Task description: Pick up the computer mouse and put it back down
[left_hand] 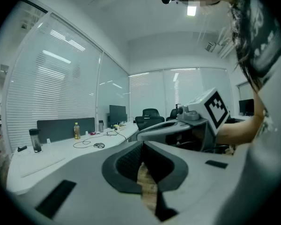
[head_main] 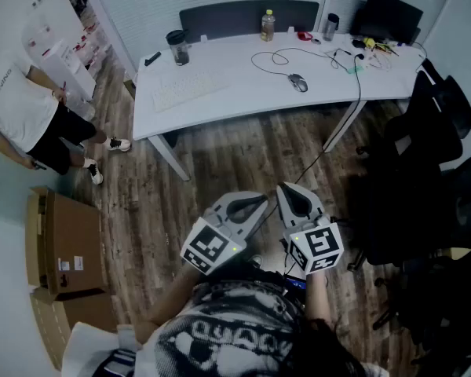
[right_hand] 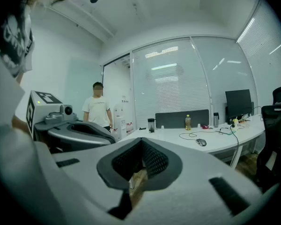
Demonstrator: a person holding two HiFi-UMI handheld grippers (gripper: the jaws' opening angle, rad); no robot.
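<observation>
Far left: standing person [head_main: 20,112] in a white T-shirt, chest print too small to read. Below: cardboard boxes [head_main: 63,242] with a white label [head_main: 71,264] on top, illegible.

On the desk [head_main: 220,110], left to right:
- dark tumbler [head_main: 177,47] near the back edge
- pale keyboard [head_main: 184,91] on the left half
- yellow-capped bottle [head_main: 268,26] at the back edge, label unreadable
- computer mouse [head_main: 297,82] right of centre, nearer the front edge, with its cable [head_main: 275,56] looped behind
- dark flask [head_main: 330,27] at the back edge
- monitor [head_main: 388,16] at the back right corner

Black office chairs [head_main: 447,112] off the desk's right end.

Low in the head view, over the wood floor [head_main: 220,163] and well apart from the mouse:
- left gripper [head_main: 255,203]: jaws pressed together, nothing between
- right gripper [head_main: 293,193], just beside it: jaws likewise closed tight, empty

Black-and-white square markers on each gripper's cube [head_main: 323,246], no text.
</observation>
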